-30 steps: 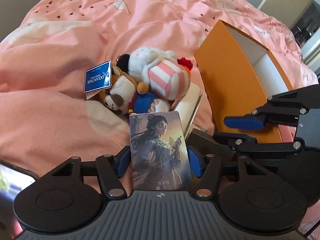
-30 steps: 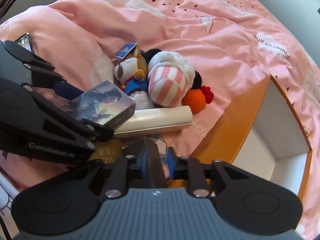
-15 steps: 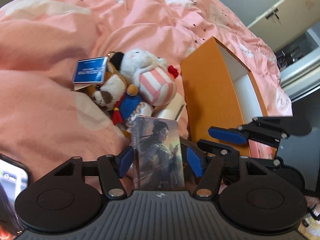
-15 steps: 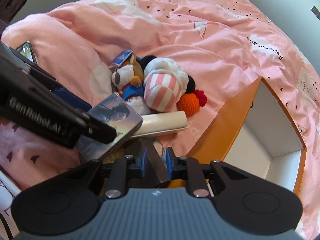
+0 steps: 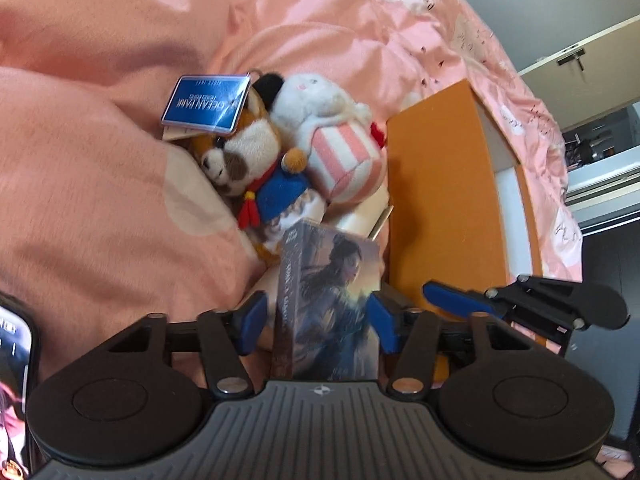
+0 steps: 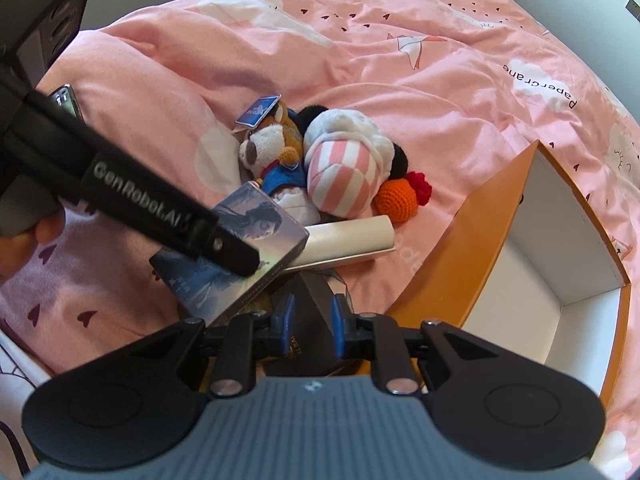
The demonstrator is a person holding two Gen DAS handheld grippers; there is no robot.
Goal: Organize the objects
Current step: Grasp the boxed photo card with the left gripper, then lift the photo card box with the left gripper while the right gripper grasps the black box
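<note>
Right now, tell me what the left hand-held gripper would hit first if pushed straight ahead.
Probably the dog plush, just beyond the illustrated box between the closing jaws of the left hand-held gripper; depth is unclear.

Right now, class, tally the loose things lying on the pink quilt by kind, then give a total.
Soft toys: 3, a dog, a striped plush, an orange crochet ball
Boxes: 4, orange, white, picture, dark
Phones: 1
Total: 8
</note>
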